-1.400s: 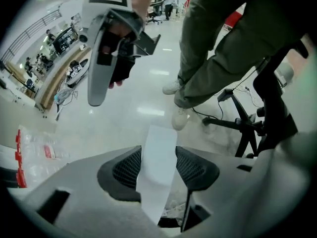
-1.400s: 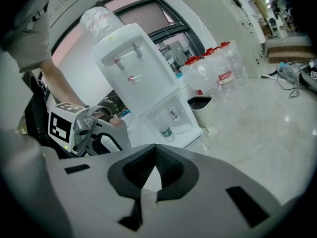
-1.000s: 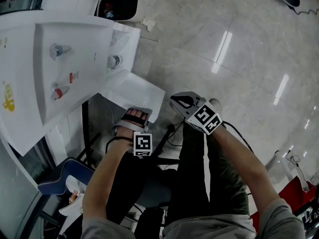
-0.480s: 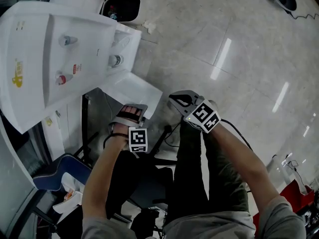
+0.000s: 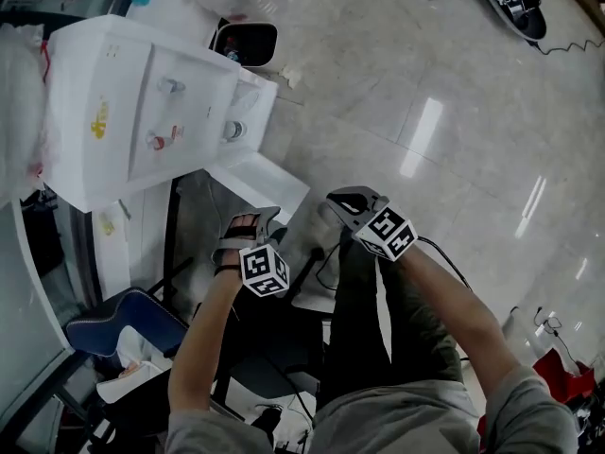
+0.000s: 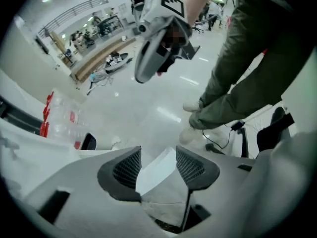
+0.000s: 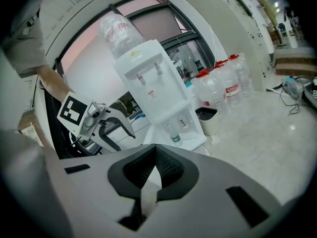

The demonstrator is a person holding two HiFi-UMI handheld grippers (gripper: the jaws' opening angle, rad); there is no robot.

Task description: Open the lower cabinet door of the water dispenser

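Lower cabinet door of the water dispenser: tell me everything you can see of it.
The lower cabinet door is a plain white flat panel, plastic-looking, swung wide open from the foot of the white water dispenser. The compartment behind it stands exposed, a small bottle inside. Nothing grips it: the left gripper, jaws apart, hangs above its free corner.

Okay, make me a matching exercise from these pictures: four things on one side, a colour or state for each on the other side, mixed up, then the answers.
Things
1. left gripper
2. right gripper
3. lower cabinet door
4. chair

Colour or state
A. jaws together, nothing between them
B. blue
C. swung open
D. jaws apart, nothing gripped

Pairs: 1-D, 2-A, 3-C, 4-B
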